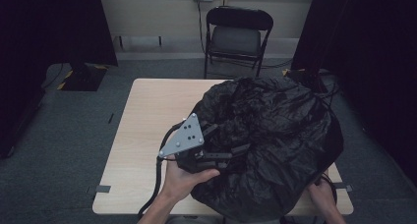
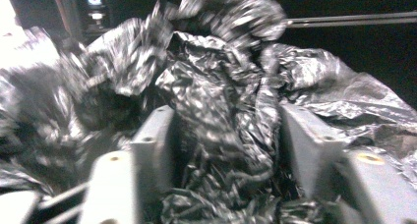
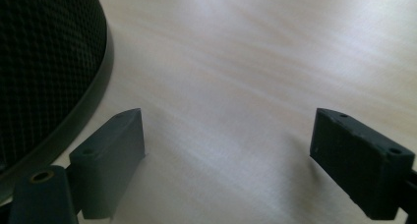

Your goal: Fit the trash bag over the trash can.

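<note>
Left hand-held gripper (image 1: pixel 231 153) gapes, crumpled black bag (image 1: pixel 275 130) seemingly loose between; right hand-held gripper (image 3: pixel 228 155) (over table (image 3: pixel 246 62)) gapes.

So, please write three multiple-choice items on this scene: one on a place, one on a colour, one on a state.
1. Where is the bin bag?
A. on the floor
B. on the right part of the table
C. on the chair

2. What colour is the bin bag?
A. white
B. blue
C. black

3. How do the jaws of the right hand-held gripper stand?
A. apart, bare tabletop between them
B. shut on the bag
C. shut on a cable

Key:
1 B: in the high view the bag covers the table's right part.
2 C: its crinkled film is black in the high view and the left gripper view.
3 A: the right gripper view shows a wide gap with light wood in it.
</note>
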{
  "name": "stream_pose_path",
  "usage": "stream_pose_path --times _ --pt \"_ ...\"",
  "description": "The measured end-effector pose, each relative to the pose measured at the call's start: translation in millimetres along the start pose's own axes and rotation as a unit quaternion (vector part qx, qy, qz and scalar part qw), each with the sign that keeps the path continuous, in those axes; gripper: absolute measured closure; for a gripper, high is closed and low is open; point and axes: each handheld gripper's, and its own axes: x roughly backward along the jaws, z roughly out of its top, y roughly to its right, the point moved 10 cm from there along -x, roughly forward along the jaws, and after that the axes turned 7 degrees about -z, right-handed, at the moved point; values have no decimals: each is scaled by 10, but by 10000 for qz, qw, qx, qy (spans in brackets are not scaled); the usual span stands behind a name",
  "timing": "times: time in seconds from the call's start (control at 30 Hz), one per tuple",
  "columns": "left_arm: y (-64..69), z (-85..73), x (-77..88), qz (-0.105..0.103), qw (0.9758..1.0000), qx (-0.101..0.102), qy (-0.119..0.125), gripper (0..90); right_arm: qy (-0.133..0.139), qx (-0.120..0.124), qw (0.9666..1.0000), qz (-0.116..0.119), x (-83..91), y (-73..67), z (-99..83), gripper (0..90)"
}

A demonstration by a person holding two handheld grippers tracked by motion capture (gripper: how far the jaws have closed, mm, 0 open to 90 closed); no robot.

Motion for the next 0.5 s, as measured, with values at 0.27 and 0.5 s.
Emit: stream_pose_path --times 0.27,0.5 --pt "-53 11 73 142 9999 58 1 205 843 -203 9962 -38 196 5 253 120" --pt "-60 30 133 117 9999 55 71 194 1554 -438 9868 155 384 -56 455 118"
